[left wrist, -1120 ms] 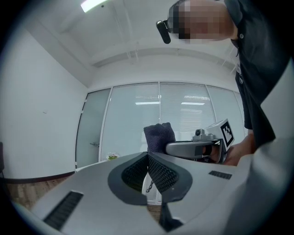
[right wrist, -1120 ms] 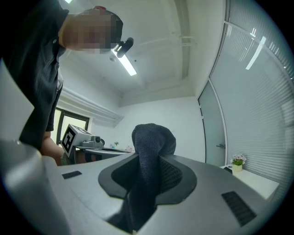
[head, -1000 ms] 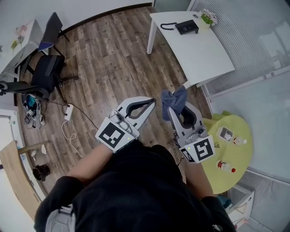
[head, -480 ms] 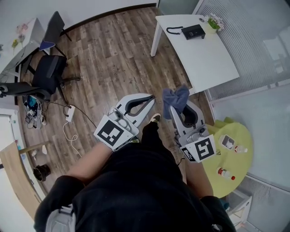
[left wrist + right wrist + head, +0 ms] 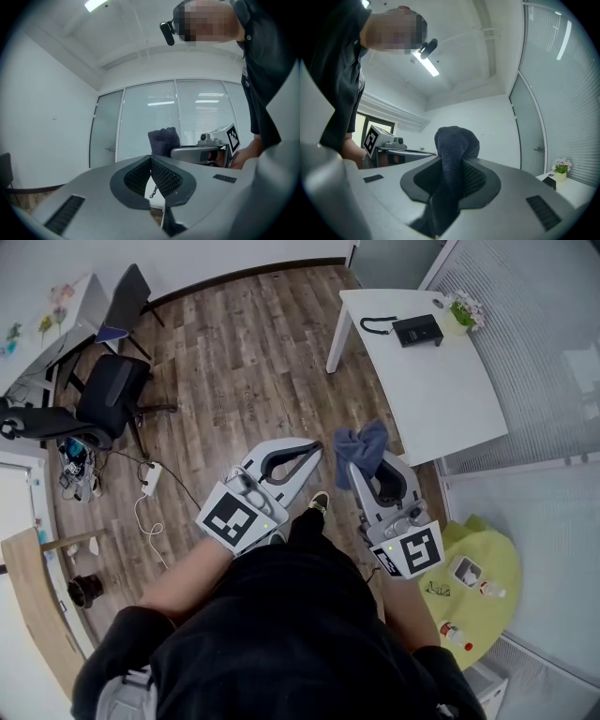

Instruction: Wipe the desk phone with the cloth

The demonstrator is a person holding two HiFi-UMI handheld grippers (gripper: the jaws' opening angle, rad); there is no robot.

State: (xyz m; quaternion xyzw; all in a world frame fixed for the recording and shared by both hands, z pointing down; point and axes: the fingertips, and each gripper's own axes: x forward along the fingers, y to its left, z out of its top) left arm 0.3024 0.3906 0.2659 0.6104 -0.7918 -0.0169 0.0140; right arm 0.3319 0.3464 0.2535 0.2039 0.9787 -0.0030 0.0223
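Desk phone (image 5: 418,330): black, lying at the far right of the scene on a white desk (image 5: 455,404). A curved black part lies just left of it, and it cannot be told whether that is the handset or the cord. The phone is well apart from both claws.
Cloth (image 5: 362,444): dark blue-grey and bunched, it sticks out past the tips of the right claw. In the right gripper view it runs up between the two pads and bulges above them.
Right claw (image 5: 360,468): clenched on the cloth, held near the person's body over the floor and pointing toward the far side.
Left claw (image 5: 313,453): clenched with nothing in it. The left gripper view shows its ribbed pads (image 5: 165,177) meeting at the tips. It is just left of the right claw, not touching it.
Flower pot (image 5: 461,315): a small pot with pale blooms on the same desk, just right of the phone.
Floor (image 5: 244,362): brown wood planks; one of the person's shoes (image 5: 319,503) shows between the two claws.
Office chair (image 5: 105,395): black, at the far left.
Round desk (image 5: 487,563): yellow-green, at the near right — small bottles stand on it.
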